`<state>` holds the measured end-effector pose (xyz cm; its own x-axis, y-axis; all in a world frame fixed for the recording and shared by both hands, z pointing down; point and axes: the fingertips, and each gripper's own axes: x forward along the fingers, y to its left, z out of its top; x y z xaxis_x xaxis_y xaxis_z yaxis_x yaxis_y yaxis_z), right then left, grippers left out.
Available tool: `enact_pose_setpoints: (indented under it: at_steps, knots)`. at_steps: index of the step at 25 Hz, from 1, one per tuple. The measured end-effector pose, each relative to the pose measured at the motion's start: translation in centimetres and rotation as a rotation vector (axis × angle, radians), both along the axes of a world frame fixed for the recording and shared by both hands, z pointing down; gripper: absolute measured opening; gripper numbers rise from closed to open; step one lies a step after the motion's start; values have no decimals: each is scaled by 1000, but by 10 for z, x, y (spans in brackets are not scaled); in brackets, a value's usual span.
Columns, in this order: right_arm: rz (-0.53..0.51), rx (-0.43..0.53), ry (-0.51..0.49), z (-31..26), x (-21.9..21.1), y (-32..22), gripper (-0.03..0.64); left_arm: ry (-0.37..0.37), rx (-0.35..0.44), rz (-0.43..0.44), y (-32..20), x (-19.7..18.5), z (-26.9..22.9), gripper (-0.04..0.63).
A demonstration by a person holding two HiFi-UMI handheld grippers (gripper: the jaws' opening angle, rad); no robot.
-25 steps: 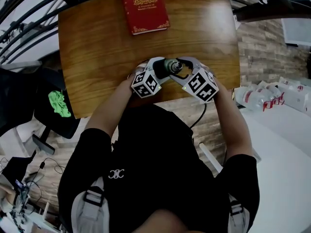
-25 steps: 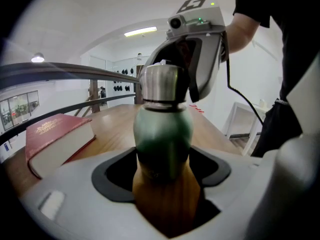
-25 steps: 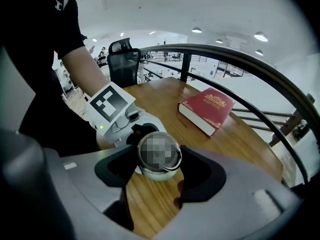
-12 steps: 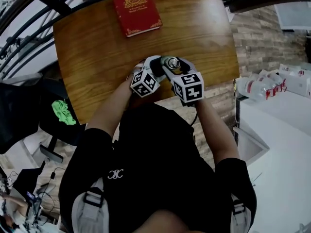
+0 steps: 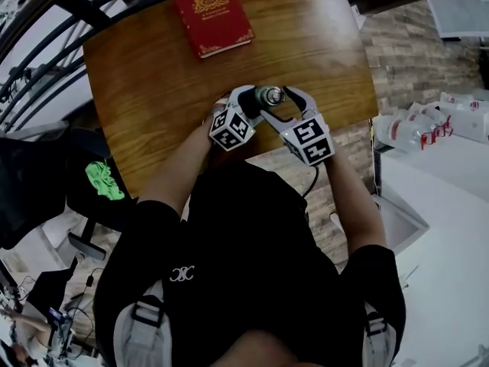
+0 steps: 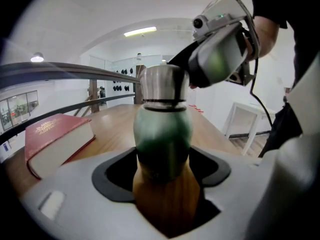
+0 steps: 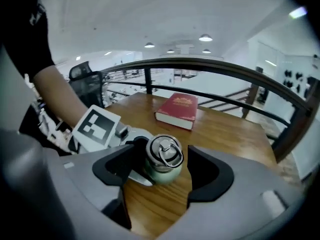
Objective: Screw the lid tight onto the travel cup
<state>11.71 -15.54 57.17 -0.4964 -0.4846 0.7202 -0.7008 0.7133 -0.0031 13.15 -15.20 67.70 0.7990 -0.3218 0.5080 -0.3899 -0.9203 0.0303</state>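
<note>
Black shirt [image 5: 244,235], grey shoulder straps [image 5: 144,319]

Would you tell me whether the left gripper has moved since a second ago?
No: the left gripper still clamps the cup at the same spot by the table's near edge.

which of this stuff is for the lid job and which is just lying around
For the job:
cup
lid

Lying about:
red book
packets on the white table
green thing on the chair

Open office mezzanine (curved railing [image 7: 200,63], office chair [image 7: 81,72], white desk [image 6: 252,109], ceiling lights [image 7: 204,37])
</note>
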Motion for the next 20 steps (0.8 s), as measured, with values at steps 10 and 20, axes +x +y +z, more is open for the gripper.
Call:
enact_pose_setpoints:
  at_steps: [10, 20]
  knots:
    - [-650, -195, 299, -7, -1, -5, 301, 1, 1, 2, 0, 0, 0, 378]
    - [-631, -245, 251, 6, -11, 0, 233, 2, 4, 8, 1, 0, 2, 378]
